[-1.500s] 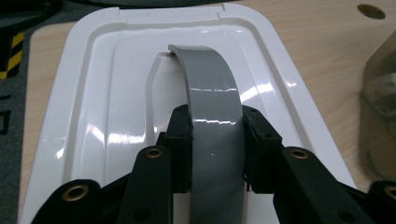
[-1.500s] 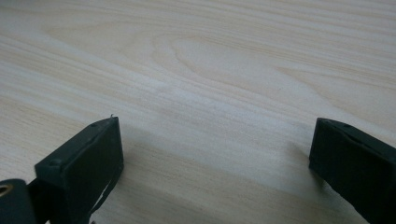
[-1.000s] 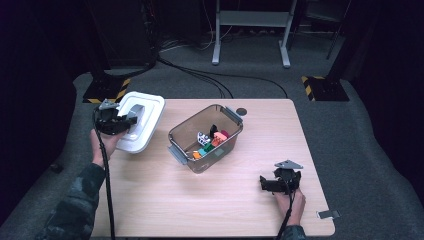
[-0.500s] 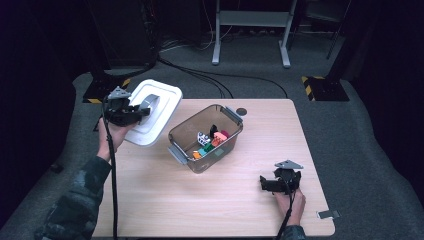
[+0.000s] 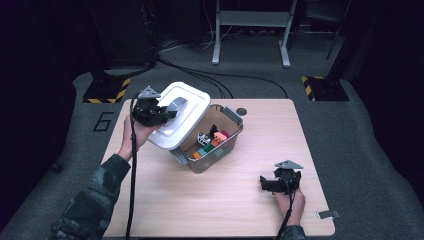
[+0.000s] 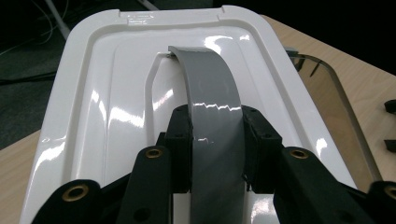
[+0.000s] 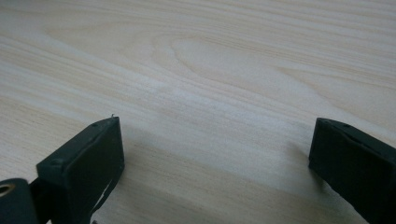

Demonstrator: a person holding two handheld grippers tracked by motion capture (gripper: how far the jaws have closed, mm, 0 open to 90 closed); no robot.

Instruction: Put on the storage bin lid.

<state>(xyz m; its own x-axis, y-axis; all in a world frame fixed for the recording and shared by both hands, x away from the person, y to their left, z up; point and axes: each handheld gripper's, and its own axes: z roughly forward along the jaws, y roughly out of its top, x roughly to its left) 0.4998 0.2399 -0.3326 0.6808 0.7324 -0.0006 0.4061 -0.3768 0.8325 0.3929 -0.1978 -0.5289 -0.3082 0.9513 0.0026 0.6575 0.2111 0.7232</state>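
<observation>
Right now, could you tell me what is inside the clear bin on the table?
The clear bin holds small colourful pieces, among them orange, green, pink and black-and-white ones. The white lid, held by its grey handle in the left gripper, covers the bin's left part.

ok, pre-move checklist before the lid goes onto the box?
1. Grip: left gripper shut on the lid's grey handle, pads on both sides. Ok.
2. Lid position: tilted, over the box's left part, not yet seated. Not ok.
3. Box upright on the table, opening partly uncovered. Ok.
4. Contents below the rim: cannot tell.
5. Right gripper open, resting on the table away from the box. Ok.
6. Lid edges lined up with the box rim: cannot tell.
</observation>
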